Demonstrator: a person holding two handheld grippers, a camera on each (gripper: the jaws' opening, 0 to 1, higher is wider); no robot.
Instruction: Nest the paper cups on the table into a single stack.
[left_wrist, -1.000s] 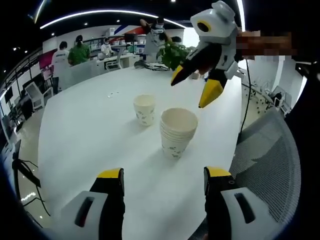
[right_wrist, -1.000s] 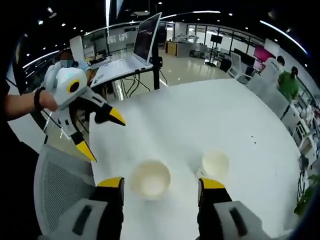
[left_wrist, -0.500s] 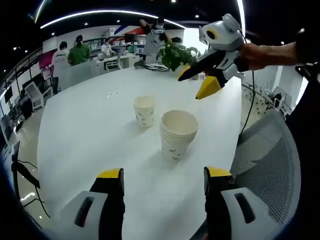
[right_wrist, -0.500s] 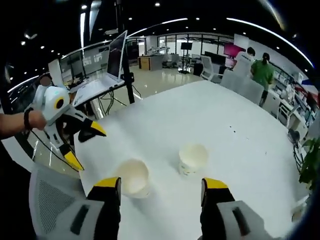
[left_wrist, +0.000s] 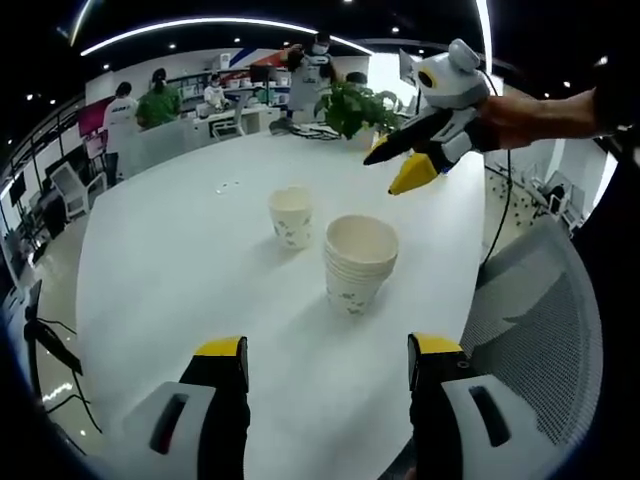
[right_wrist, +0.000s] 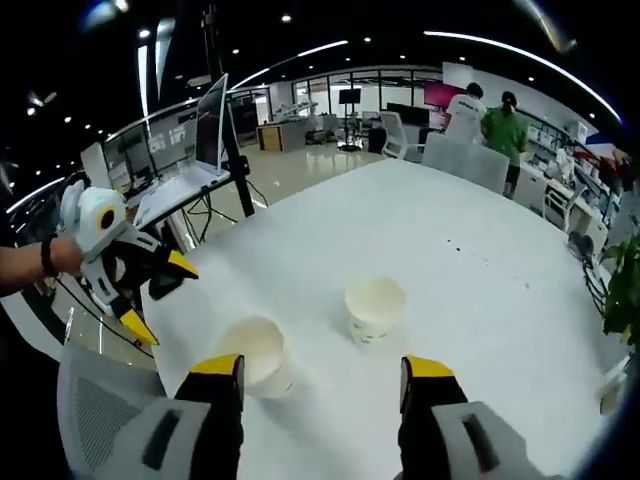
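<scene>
A stack of several nested white paper cups (left_wrist: 358, 262) stands on the white table (left_wrist: 180, 260), with a single printed cup (left_wrist: 291, 215) just beyond it to the left. My left gripper (left_wrist: 328, 352) is open, low over the near table edge, short of the stack. My right gripper (left_wrist: 398, 165) hangs open in the air past the stack, held by a hand. In the right gripper view the stack (right_wrist: 252, 352) sits by my open right gripper (right_wrist: 322, 372), the single cup (right_wrist: 374, 307) stands farther out, and the left gripper (right_wrist: 152, 297) hovers at the left.
A grey mesh chair (left_wrist: 535, 330) stands against the table's edge. A potted plant (left_wrist: 352, 105) sits at one end of the table. A laptop on a stand (right_wrist: 200, 150) is beyond the table. Several people (left_wrist: 140, 105) are at desks far off.
My right gripper has risen and drawn away from the cups, which now look farther off in its view. The left gripper and both cup groups stay put.
</scene>
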